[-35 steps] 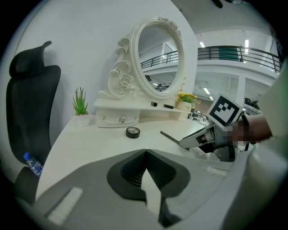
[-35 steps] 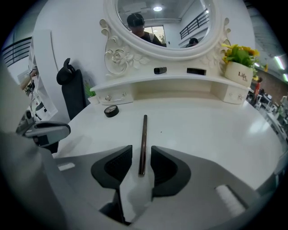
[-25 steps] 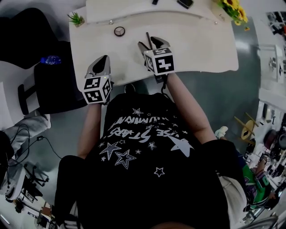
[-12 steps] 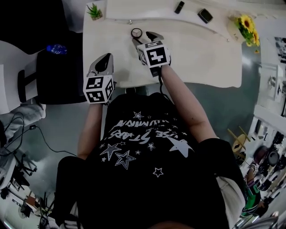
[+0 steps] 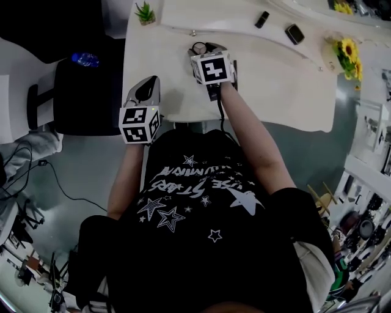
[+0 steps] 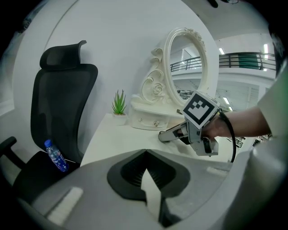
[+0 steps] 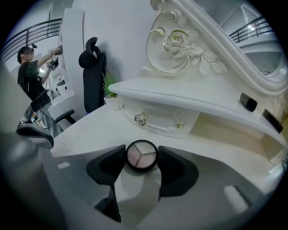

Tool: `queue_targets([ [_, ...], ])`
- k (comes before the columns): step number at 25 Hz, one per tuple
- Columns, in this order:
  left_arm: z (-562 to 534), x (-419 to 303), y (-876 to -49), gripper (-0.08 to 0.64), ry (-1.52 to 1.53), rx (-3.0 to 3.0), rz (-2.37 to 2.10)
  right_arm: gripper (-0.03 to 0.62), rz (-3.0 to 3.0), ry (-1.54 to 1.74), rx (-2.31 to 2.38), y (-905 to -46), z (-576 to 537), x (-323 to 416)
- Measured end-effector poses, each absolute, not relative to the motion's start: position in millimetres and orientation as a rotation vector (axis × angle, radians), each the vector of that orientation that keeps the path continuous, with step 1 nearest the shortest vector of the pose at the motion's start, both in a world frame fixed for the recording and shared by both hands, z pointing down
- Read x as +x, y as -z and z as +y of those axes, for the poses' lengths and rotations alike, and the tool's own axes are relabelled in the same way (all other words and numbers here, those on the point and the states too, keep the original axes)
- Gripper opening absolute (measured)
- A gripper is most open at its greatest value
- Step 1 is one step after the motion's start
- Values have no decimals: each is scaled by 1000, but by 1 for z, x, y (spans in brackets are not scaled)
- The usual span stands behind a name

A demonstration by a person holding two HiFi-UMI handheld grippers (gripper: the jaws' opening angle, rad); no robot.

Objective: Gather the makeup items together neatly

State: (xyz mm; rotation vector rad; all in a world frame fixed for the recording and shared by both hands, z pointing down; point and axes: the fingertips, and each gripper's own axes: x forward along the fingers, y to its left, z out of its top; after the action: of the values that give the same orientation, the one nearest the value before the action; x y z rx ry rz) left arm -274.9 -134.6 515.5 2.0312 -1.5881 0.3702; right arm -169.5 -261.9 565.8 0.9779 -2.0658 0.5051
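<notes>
A round eyeshadow compact (image 7: 141, 155) with three pale shades lies on the white vanity table (image 5: 275, 79), and shows at its far left as the compact (image 5: 198, 47). My right gripper (image 7: 141, 156) has its jaws on either side of it. They have just been closing, and the pads look to touch its rim. That right gripper (image 5: 204, 50) points steeply down at the tabletop. My left gripper (image 5: 148, 85) hangs over the table's near left edge, shut and empty, its tips meeting (image 6: 145, 152). Two dark makeup items (image 5: 261, 19) (image 5: 294, 33) rest on the raised shelf.
An ornate white mirror (image 6: 186, 63) stands on the drawer unit at the back. A small potted plant (image 5: 145, 12) marks the far left corner, sunflowers (image 5: 348, 49) the right end. A black office chair (image 5: 73, 92) with a water bottle (image 5: 84, 59) stands left of the table.
My right gripper has moved away from me and leftward across the table to the compact, which now sits between its jaws. The left gripper has shifted only a little.
</notes>
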Motion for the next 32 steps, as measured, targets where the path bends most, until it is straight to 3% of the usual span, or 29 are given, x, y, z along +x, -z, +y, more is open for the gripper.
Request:
queue_targets([
  [12, -135, -259, -511, 2, -389, 2075, -1538, 250, -2162, -458, 977, -533, -249, -166],
  [32, -141, -159, -489, 2, -428, 2183, -1451, 249, -2112, -484, 1134, -504, -217, -7],
])
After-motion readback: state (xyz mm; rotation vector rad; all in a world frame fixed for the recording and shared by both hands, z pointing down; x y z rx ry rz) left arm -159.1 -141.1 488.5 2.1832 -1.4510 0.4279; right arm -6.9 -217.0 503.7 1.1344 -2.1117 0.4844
